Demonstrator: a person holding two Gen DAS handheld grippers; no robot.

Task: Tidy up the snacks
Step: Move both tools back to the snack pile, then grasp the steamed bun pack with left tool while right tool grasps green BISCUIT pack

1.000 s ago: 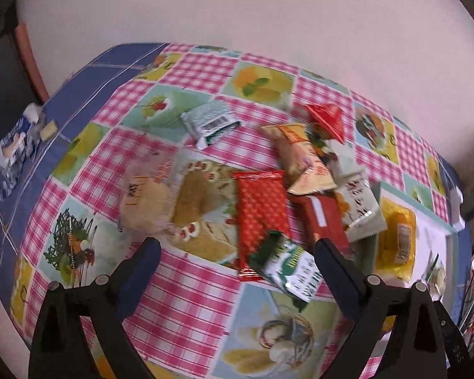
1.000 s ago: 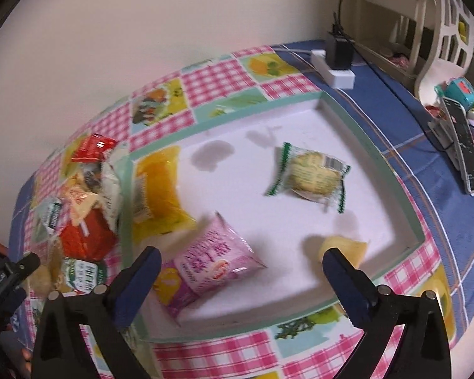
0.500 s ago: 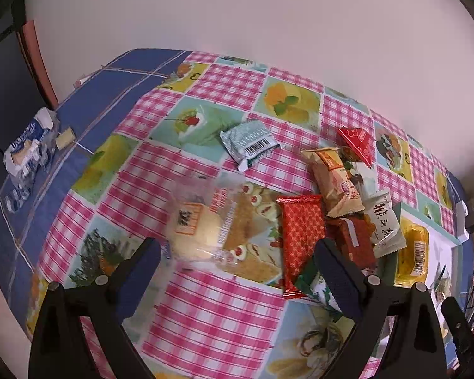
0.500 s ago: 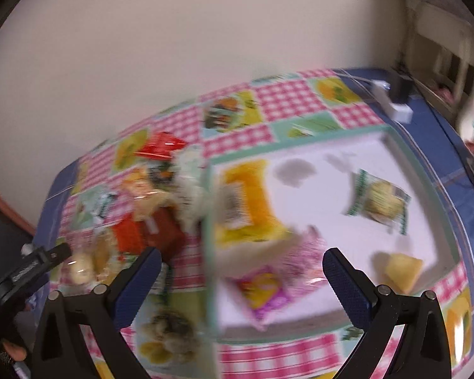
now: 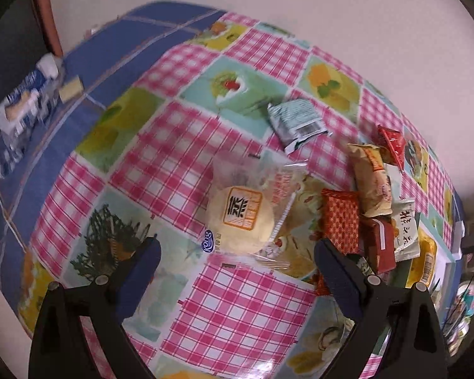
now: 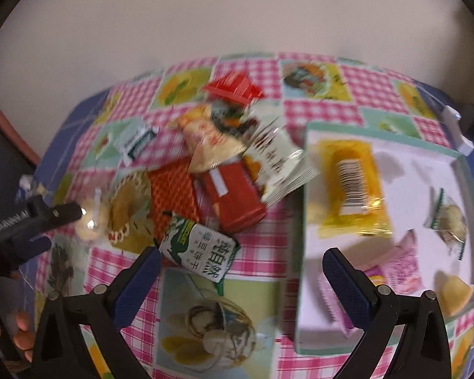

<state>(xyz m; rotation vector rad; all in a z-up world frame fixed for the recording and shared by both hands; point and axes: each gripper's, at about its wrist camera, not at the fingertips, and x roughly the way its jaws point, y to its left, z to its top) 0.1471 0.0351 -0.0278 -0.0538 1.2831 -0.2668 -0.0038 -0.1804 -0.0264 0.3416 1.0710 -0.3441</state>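
Note:
A round pale bun in a clear wrapper [image 5: 240, 219] lies just ahead of my open left gripper [image 5: 237, 254], between its fingers' line. A heap of snack packets lies to its right: an orange-red packet [image 5: 341, 221], a tan one [image 5: 371, 183], a red one [image 5: 393, 143] and a grey-green one [image 5: 295, 123]. My right gripper [image 6: 241, 263] is open and empty above a green-and-white packet [image 6: 199, 248]. The white tray [image 6: 301, 237] on the right holds a yellow packet [image 6: 352, 186], a pink packet [image 6: 398, 265] and a green-edged biscuit pack [image 6: 448, 221].
A checked pink tablecloth [image 5: 237, 309] covers the table, with a wall close behind. A blue-and-white tissue pack [image 5: 22, 101] lies at the far left. The other gripper [image 6: 25, 221] and a person's hand [image 6: 3, 322] show at the left of the right wrist view.
My left gripper has swung left and closer, bringing the wrapped bun between its fingers' line. My right gripper has swung left from over the tray toward the snack heap.

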